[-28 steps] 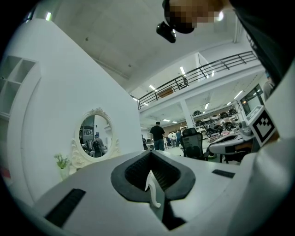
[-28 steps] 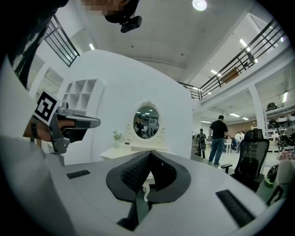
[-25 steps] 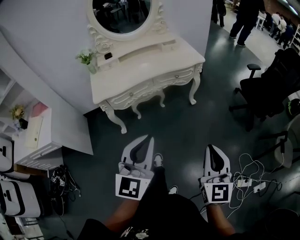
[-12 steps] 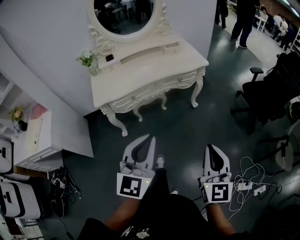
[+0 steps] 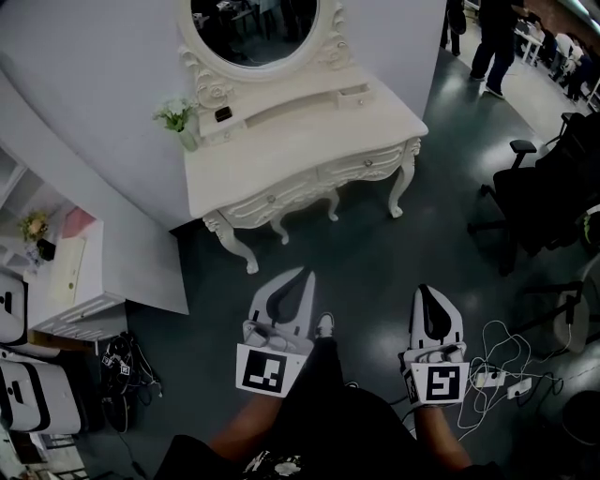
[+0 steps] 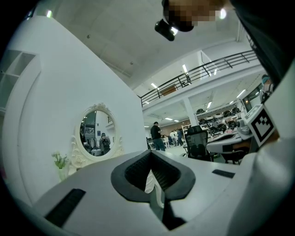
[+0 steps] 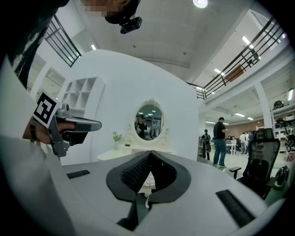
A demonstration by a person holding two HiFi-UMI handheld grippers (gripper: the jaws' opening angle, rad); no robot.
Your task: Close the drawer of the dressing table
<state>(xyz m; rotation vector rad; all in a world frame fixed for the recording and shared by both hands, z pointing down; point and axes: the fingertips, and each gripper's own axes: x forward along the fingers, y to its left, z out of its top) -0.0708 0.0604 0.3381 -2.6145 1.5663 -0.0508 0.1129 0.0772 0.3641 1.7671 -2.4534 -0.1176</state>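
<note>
Noter: Since the frame one second back, the dressing table [image 5: 300,155] sits lower and further right in the head view. Its mirror [image 5: 253,28] is now cut more by the top edge. Both grippers have kept their places low in the frame.

Checker: Jaw state, left gripper [image 5: 302,277]?

Noter: Tips pressed together, nothing pinched. Its own view shows only a slit below the tips, with a pale table leg behind it.

Checker: Right gripper [image 5: 423,292]?

Noter: Same: jaws closed on each other, empty. Both grippers point toward the table over dark floor [image 5: 375,253], well apart from it.

Checker: Where is the drawer?

Noter: A small drawer [image 5: 354,95] sits at the right end of the raised shelf under the mirror. It stands out a little from the shelf front. Neither gripper touches it.

Checker: Anything else on the top?

Noter: A vase of flowers [image 5: 178,122] stands at the left end of that shelf, just beside the mirror frame.

Checker: Surroundings?

Noter: A black office chair [image 5: 544,197] stands to the right, with white cables [image 5: 497,375] on the floor near the right gripper. A white shelf unit [image 5: 75,272] is at the left.
</note>
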